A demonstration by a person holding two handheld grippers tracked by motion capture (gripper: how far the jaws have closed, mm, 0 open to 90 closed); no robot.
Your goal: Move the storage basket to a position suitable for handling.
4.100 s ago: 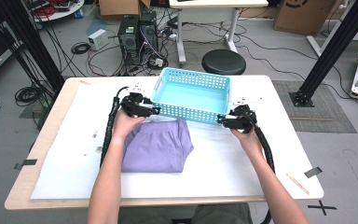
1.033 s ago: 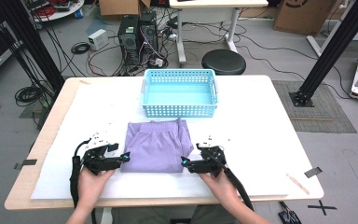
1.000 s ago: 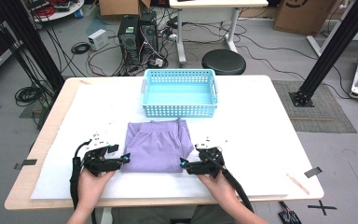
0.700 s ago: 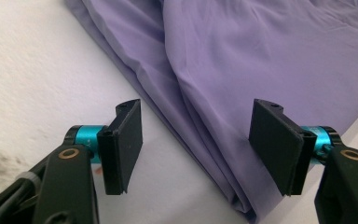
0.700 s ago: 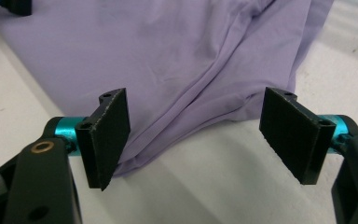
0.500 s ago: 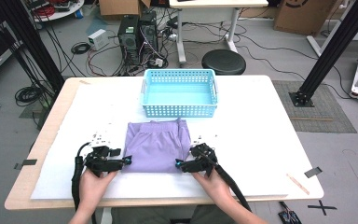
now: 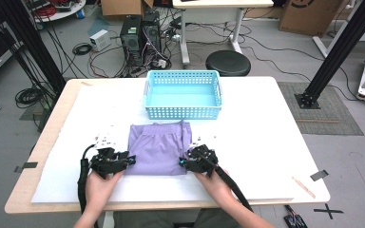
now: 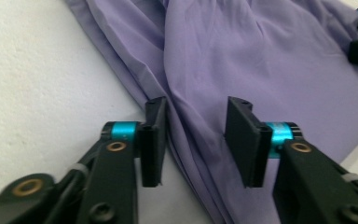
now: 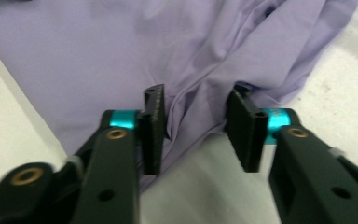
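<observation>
Both forearms enter from the bottom edge of the high view, angled slightly inward. The left hand (image 7: pixel 100 184) holds the left gripper (image 7: pixel 129 160) at lower left of centre, jaws parted and pointing right. The right hand (image 7: pixel 213 178) holds the right gripper (image 7: pixel 183 162) just right of centre, jaws parted and pointing left.

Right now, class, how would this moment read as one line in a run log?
left gripper: jaws open at purple cloth left edge | right gripper: jaws open at its right edge | blue basket: empty, beyond cloth

Basket (image 7: pixel 182 95) behind cloth (image 7: pixel 158 148); claws (image 7: pixel 129 161) (image 7: pixel 184 162) at its sides
</observation>
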